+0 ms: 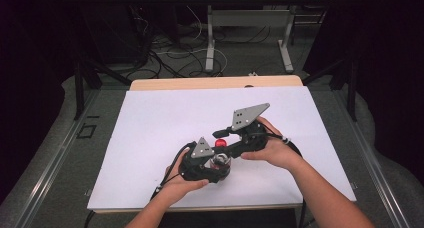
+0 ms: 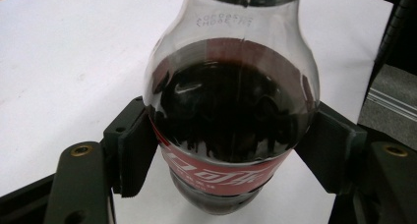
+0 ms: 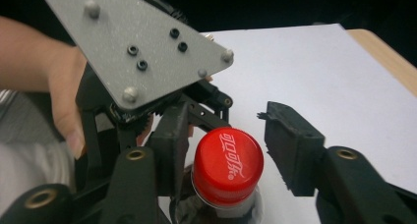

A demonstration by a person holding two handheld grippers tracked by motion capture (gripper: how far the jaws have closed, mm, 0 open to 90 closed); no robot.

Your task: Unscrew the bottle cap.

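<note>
Nearest us in the high view, low in the centre of the frame, our left tongs (image 1: 216,164) are clenched on the cola bottle (image 2: 231,121), which stands upright on the white desk (image 1: 150,128). In the left gripper view the two black pads press the bottle's body at the red label, one from the lower left and one from the lower right; we judge this grip is there to keep the bottle from turning or tipping while its top is worked. Just beyond, towards the middle of the frame, our right tongs (image 3: 223,145) come in over the bottle's red cap (image 3: 227,166). In the right gripper view the cap sits between the jaws at bottom centre: the left pad lies against or just beside it, and the right pad stands clear with a gap, so these tongs are released, partly open around the cap and holding nothing. Farther back lies bare white desk, then cables (image 1: 175,53) on the floor.
</note>
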